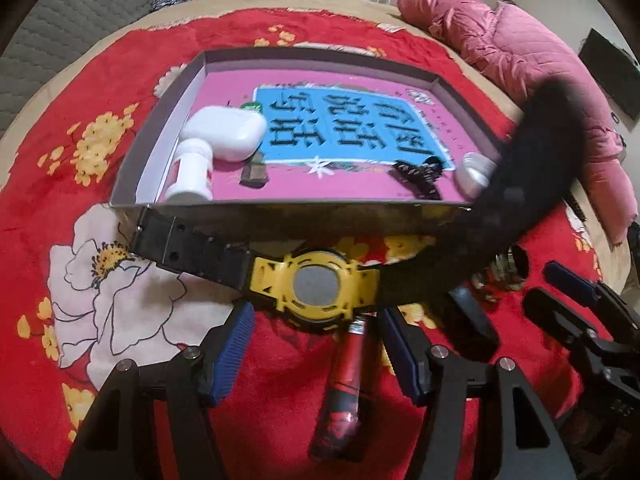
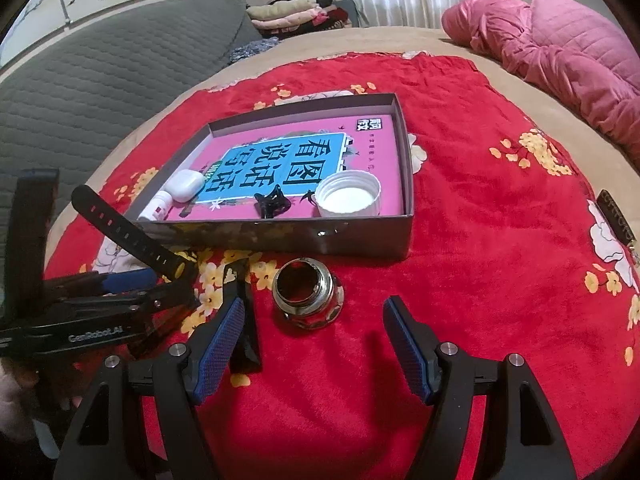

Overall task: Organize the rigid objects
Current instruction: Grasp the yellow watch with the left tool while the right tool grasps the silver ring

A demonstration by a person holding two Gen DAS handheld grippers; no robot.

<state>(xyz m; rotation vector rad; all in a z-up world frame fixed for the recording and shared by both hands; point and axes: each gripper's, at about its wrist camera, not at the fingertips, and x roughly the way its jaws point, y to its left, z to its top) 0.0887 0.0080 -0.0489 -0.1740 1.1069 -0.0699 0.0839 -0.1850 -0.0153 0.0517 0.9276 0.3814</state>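
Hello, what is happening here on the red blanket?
A person is sorting small objects into a shallow cardboard box. The left hand-held gripper is open around a yellow-and-black wristwatch, seemingly lifted. The right hand-held gripper is open before a shiny metal threaded fitting on the blanket.

Dim, warm indoor light; strong fisheye bending, dark vignetted corners; watch strap (image 1: 532,168) motion-blurred
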